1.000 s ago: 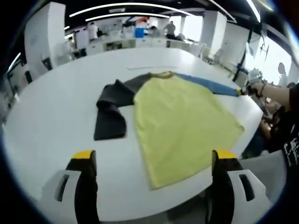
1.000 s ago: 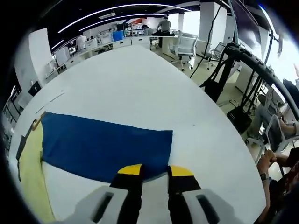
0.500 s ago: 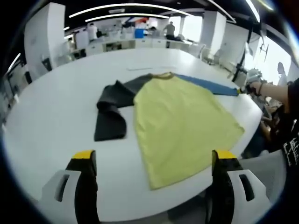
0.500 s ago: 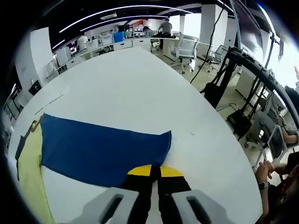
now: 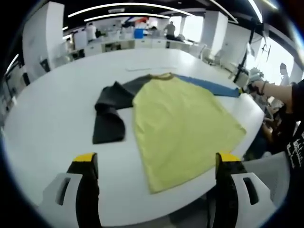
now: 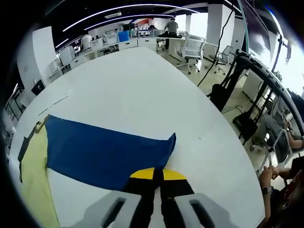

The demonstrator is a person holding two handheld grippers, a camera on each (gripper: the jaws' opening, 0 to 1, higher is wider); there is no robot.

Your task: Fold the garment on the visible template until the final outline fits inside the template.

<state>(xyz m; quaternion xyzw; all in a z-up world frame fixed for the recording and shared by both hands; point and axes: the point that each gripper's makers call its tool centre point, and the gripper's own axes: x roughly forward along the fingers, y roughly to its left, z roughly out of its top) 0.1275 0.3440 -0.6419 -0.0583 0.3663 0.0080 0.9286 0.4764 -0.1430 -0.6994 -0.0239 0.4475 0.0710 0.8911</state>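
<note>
A shirt lies flat on the white table (image 5: 52, 114), with a yellow body (image 5: 180, 123), a dark grey sleeve (image 5: 110, 114) bent at its left and a blue sleeve (image 5: 209, 86) stretched out to the right. In the left gripper view my left gripper (image 5: 157, 164) hangs open over the table's near edge, short of the yellow hem. In the right gripper view my right gripper (image 6: 157, 175) is shut on the cuff end of the blue sleeve (image 6: 104, 149), whose corner curls up off the table. A strip of the yellow body (image 6: 33, 175) shows at the left.
A person's hand (image 5: 256, 88) holds the right gripper at the table's right edge. Beyond the table stand office chairs (image 6: 192, 47), desks and a black stand (image 6: 237, 71). A thin line mark (image 6: 52, 104) lies on the bare table (image 6: 142, 90) past the sleeve.
My right gripper has shut on the blue sleeve's cuff and lifted its corner a little. The left gripper has stayed open in place.
</note>
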